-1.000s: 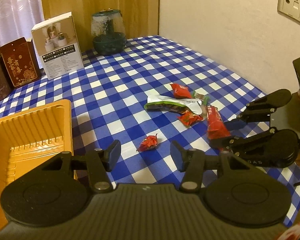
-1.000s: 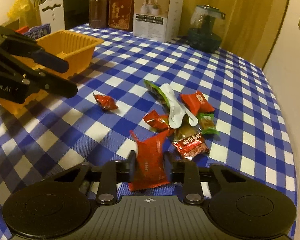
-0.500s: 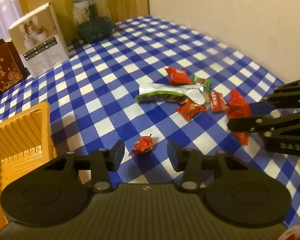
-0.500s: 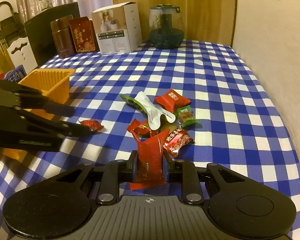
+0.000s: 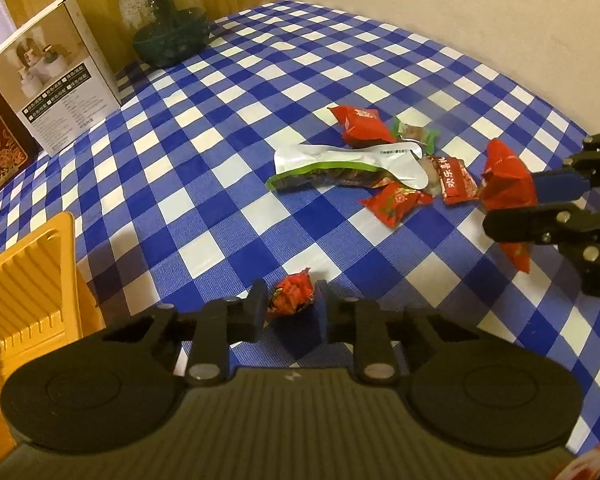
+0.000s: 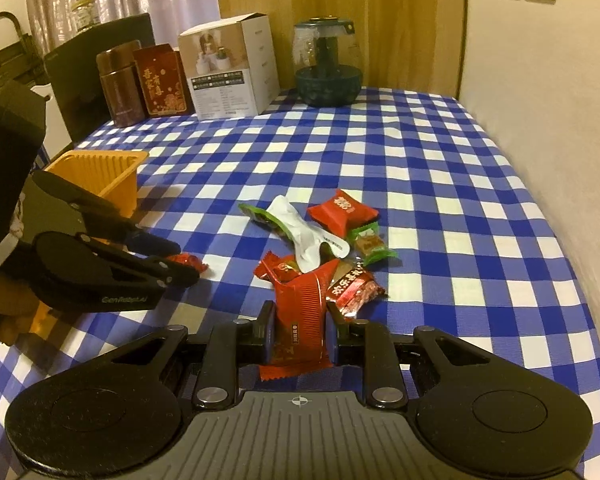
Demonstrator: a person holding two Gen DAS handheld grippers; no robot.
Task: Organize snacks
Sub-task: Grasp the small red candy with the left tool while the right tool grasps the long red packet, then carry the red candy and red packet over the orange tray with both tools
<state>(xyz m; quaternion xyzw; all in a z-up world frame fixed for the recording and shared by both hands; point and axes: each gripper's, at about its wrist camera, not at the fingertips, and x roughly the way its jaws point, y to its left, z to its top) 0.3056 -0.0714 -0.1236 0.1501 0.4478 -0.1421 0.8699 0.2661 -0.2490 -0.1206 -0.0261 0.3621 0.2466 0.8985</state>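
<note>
My left gripper (image 5: 290, 312) is low over the checked tablecloth (image 5: 228, 200), jaws closing, with the small red candy (image 5: 291, 296) between its fingertips and the pads at its sides. My right gripper (image 6: 300, 330) is clamped narrow on a long red snack packet (image 6: 300, 320), its long axis running straight out along the fingers, top end flaring toward the snack pile (image 6: 320, 232). The orange tray (image 6: 100, 172) sits beside my left gripper.

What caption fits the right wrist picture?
Right gripper clamps a red packet above the snack pile on the checked table.
</note>
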